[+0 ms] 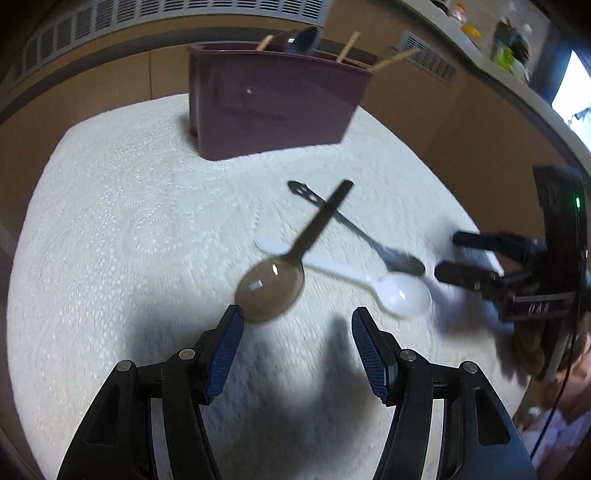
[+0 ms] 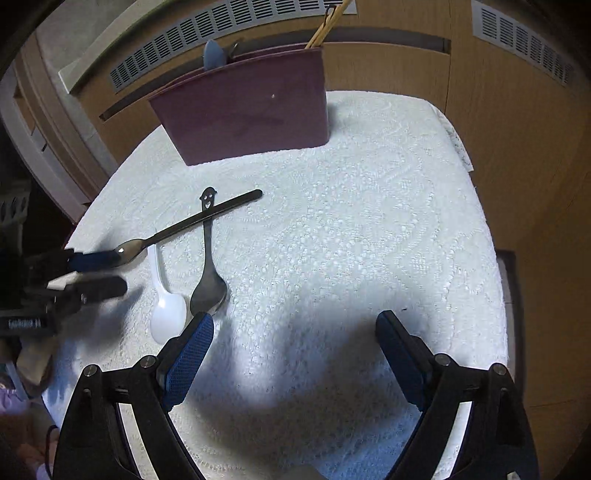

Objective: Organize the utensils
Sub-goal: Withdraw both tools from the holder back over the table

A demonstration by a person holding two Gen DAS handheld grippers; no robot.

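Left tool jaws spread wide, right tool jaws spread wide

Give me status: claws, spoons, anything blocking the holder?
Left claw open, at metal spoon bowl. Right claw open, near smiley-handled spoon. White spoon lies under metal one. Holder unobstructed.
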